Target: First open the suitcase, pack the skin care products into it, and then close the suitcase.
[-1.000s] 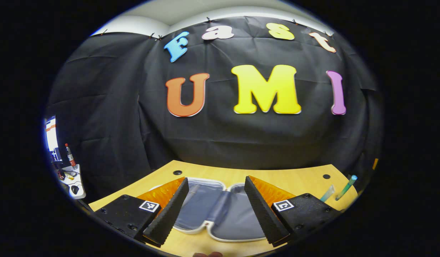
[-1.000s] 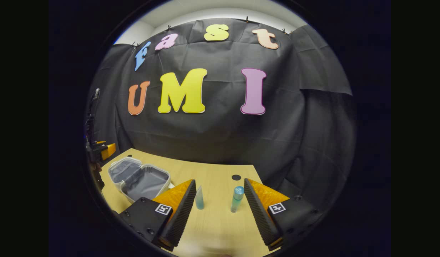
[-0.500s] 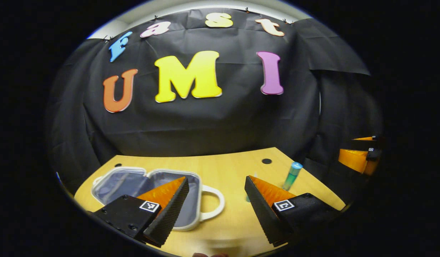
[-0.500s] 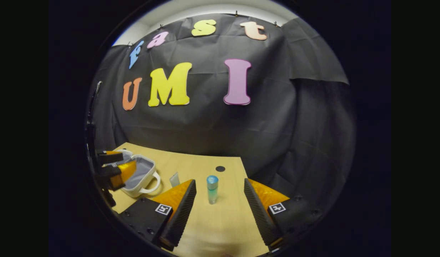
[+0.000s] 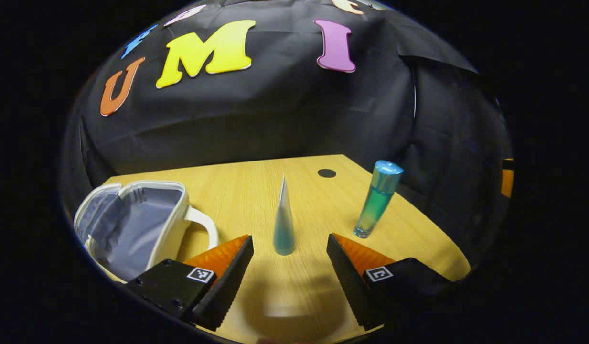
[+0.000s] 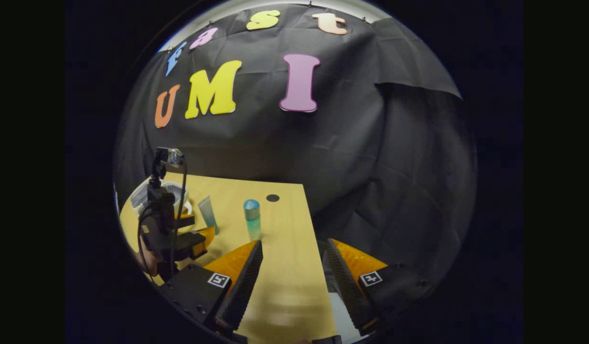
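Left gripper view: suitcase (image 5: 132,224) lies open, unpacked; left gripper (image 5: 289,282) and right gripper (image 6: 292,282) gape, holding nothing.

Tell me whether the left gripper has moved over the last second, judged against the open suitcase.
Yes. The left gripper has swung rightward off the open white suitcase with grey lining, which now sits left of its fingers; it now faces the upright translucent teal tube.

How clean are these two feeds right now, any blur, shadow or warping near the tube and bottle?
Left gripper view: tube and bottle sharp, bottle leaning from fisheye warp; soft shadow on the table between the left tongs. Right gripper view: table smeared between the right tongs, bottle small but crisp.
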{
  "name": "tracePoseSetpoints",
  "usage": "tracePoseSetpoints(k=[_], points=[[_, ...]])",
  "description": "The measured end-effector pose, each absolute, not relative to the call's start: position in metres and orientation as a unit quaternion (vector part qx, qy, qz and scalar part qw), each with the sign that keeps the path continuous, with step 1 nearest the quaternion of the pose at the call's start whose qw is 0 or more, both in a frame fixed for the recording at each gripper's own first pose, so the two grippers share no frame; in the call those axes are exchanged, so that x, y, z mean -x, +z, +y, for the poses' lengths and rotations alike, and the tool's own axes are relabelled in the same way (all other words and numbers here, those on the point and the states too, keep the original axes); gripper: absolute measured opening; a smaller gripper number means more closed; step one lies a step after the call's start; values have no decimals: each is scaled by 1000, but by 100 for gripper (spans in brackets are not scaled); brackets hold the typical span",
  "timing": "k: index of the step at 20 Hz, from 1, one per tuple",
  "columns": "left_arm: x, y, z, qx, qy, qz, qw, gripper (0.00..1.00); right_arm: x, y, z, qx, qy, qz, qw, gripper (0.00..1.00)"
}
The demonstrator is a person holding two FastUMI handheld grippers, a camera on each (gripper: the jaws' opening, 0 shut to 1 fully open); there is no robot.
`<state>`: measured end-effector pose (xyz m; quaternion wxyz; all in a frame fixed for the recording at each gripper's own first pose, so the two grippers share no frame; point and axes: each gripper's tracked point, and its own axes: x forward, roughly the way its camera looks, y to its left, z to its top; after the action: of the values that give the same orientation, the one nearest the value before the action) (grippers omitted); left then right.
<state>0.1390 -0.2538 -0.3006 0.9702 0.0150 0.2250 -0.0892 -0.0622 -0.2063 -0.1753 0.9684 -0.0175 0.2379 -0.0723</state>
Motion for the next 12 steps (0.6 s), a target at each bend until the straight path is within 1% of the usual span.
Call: tracePoseSetpoints(k=[2,3,5,6,8,10,11,12], points=[[-151,-317,-252,-5,-81,240,967,95,62,-184,-211,17,-75,245,967,80],[-156,-326,-253,8,-81,252,964,90,61,-187,-211,16,-71,247,966,79],[-164,-339,-246,8,-74,271,960,83,57,-189,-209,12,-68,247,967,80],[-166,-342,-243,-3,-71,275,959,81,54,-190,-208,9,-67,248,967,80],[-173,-342,-246,-10,-78,271,959,77,50,-191,-205,5,-65,246,967,80],[-179,-343,-246,-33,-89,275,957,71,46,-194,-203,6,-63,245,968,80],[-180,-347,-251,-39,-96,280,954,70,44,-195,-201,7,-61,244,968,80],[-181,-347,-251,-45,-95,283,953,58,42,-197,-201,10,-58,244,968,80]])
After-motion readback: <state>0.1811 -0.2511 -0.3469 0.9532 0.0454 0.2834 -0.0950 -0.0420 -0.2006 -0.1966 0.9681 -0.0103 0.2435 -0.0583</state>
